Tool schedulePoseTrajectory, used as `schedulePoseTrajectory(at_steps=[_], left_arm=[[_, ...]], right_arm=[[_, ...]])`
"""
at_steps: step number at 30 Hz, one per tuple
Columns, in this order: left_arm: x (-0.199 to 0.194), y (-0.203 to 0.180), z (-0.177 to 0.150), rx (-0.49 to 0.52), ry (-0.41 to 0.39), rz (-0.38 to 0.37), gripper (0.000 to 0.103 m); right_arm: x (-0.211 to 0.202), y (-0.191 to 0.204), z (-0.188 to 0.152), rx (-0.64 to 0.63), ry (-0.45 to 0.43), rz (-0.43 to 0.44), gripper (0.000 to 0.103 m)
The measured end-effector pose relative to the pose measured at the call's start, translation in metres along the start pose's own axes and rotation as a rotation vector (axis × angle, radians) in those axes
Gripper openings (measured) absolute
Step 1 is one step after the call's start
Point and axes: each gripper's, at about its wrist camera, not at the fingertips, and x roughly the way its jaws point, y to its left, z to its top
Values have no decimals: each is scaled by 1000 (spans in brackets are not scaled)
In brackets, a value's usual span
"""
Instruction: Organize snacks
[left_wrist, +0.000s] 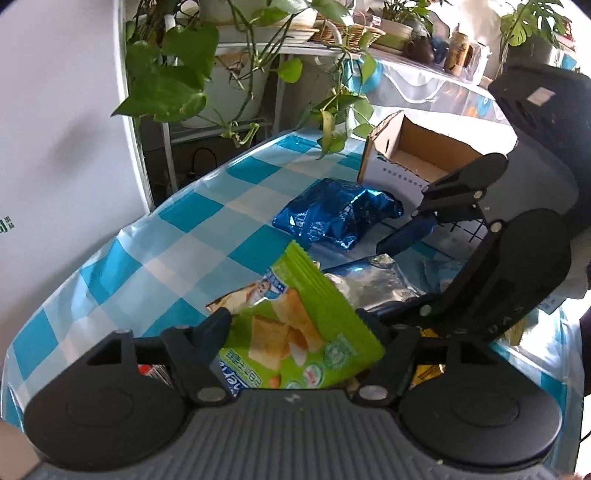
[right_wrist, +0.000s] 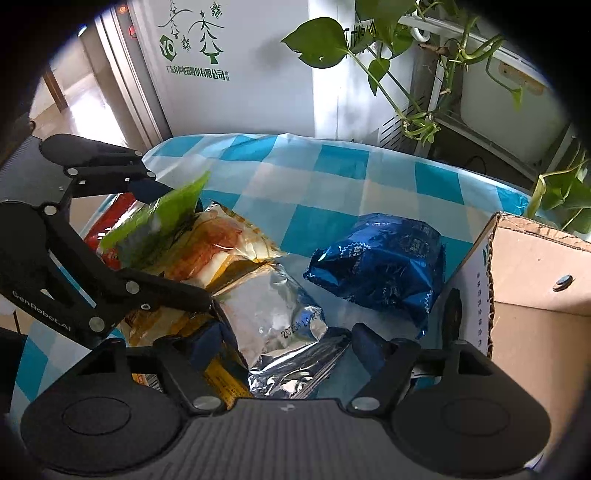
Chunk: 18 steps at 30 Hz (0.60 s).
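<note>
Now | left gripper (left_wrist: 299, 325) is clenching crinkled green plastic snack packet (left_wrist: 295, 325) between its fingers, tilted above checked blue tablecloth (left_wrist: 166, 266) | right gripper (right_wrist: 291, 339) is straddling silver foil packet (right_wrist: 273, 317), pads apart from it

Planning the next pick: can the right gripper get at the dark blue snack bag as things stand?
Probably yes. The dark blue snack bag lies alone on the checked tablecloth, just ahead of the right gripper. Nothing lies on top of it. The gripper straddles a silver foil packet, and the cardboard box stands close beside the bag.
</note>
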Motion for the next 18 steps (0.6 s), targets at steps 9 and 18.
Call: schedulePoseTrajectory(at_steps=[9, 18], left_arm=[[-18, -12, -3, -28, 0, -4, 55], [-29, -43, -13, 27, 47, 24, 55]], right_arm=[[-12, 4, -5, 7, 13, 29, 66], [-26, 13, -21, 20, 73, 84, 67]])
